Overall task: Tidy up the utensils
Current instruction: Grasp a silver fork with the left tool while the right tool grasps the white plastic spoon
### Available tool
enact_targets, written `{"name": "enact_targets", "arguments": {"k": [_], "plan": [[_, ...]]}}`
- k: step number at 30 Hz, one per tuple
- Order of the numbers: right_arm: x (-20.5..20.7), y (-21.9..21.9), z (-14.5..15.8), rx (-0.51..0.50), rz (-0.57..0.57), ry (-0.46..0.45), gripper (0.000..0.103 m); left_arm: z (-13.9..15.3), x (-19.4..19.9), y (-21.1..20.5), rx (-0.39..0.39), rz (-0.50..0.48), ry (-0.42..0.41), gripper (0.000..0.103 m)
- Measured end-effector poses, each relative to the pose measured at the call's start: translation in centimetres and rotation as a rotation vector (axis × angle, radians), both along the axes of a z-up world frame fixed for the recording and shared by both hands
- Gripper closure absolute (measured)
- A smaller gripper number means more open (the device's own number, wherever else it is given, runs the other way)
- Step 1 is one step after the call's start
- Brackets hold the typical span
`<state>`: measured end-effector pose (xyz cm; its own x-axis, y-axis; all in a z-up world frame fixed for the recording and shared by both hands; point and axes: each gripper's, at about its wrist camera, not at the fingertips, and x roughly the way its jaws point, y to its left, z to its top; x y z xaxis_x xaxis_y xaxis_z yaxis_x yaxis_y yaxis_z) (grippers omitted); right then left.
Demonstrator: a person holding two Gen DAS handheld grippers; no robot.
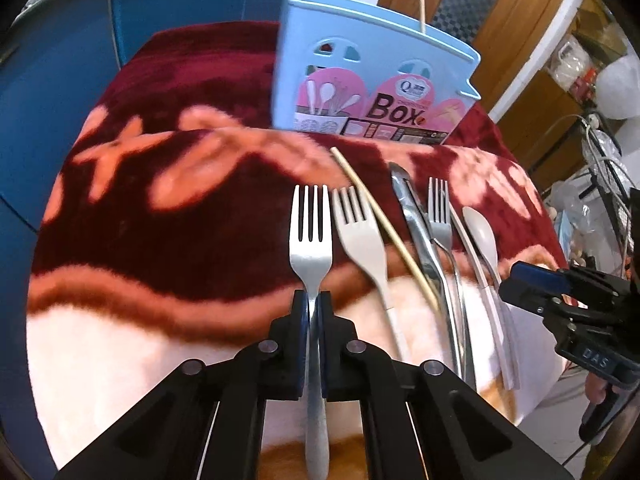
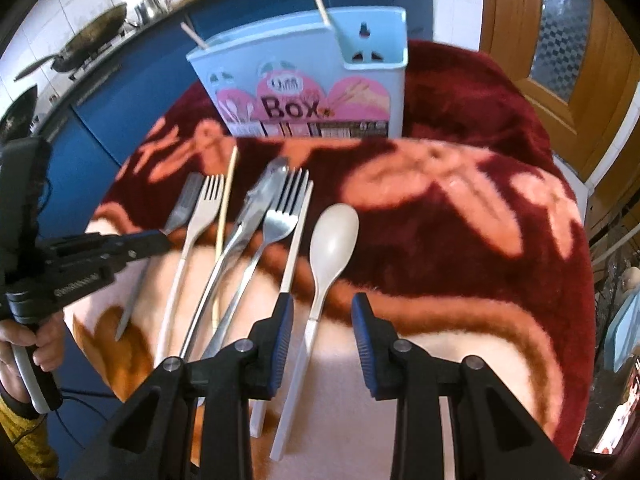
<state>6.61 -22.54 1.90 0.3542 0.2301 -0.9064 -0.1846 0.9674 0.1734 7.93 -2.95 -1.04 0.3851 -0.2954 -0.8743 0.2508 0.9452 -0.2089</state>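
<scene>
My left gripper (image 1: 314, 304) is shut on the handle of a white fork (image 1: 311, 232), tines pointing away; it also shows at the left of the right wrist view (image 2: 160, 240) with that fork (image 2: 186, 204). My right gripper (image 2: 322, 308) is open above the handle of a white spoon (image 2: 334, 236). A light blue utensil box (image 1: 360, 76) (image 2: 304, 76) stands at the far side with two chopsticks in it. On the blanket lie another white fork (image 2: 208, 208), a wooden chopstick (image 2: 226, 200), metal tongs (image 2: 256, 200), a steel fork (image 2: 284, 212) and a white chopstick (image 2: 298, 236).
A dark red and pink floral blanket (image 2: 460, 216) covers the table. Blue cabinets (image 1: 60, 60) and a stove with woks (image 2: 92, 36) stand behind. A wooden door (image 2: 560, 40) is at the right. The right gripper's body (image 1: 568, 292) shows at the table's right edge.
</scene>
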Motion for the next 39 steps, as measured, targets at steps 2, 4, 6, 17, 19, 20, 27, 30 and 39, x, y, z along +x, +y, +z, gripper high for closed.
{"name": "enact_targets", "arguments": {"k": [2,4,6,17,19,20,27,30,39], "plan": [[0.4,0.2,-0.3,-0.019,0.008,0.025,0.070,-0.1,-0.1,0.2,0.000,-0.011,0.013,0.099],[0.9,0.3,-0.5,-0.023,0.010,0.048,0.070,-0.2,-0.1,-0.1,0.012,-0.029,0.022,0.099],[1.5,0.3,-0.7,-0.022,0.011,0.076,0.072,-0.2,0.0,-0.4,0.038,-0.051,0.032,0.098],[2.9,-0.4,-1.1,-0.001,0.006,0.112,0.091,-0.5,0.8,-1.4,0.064,-0.070,0.051,0.098],[2.6,-0.7,-1.0,0.013,-0.006,0.090,0.093,-0.4,0.4,-0.8,0.044,-0.059,0.035,0.098],[2.3,-0.9,-1.0,0.031,-0.022,0.071,0.094,-0.3,0.2,-0.5,0.027,-0.051,0.024,0.098],[-1.3,-2.1,0.5,0.141,-0.088,-0.154,0.095,0.6,-2.5,1.5,-0.126,-0.006,-0.105,0.099],[-3.3,-2.4,0.9,0.171,-0.114,-0.264,0.095,1.2,-3.8,1.9,-0.165,0.008,-0.177,0.099],[-5.3,-1.4,3.6,0.195,-0.112,-0.475,0.095,4.5,-5.3,1.6,-0.208,0.017,-0.375,0.099]]}}
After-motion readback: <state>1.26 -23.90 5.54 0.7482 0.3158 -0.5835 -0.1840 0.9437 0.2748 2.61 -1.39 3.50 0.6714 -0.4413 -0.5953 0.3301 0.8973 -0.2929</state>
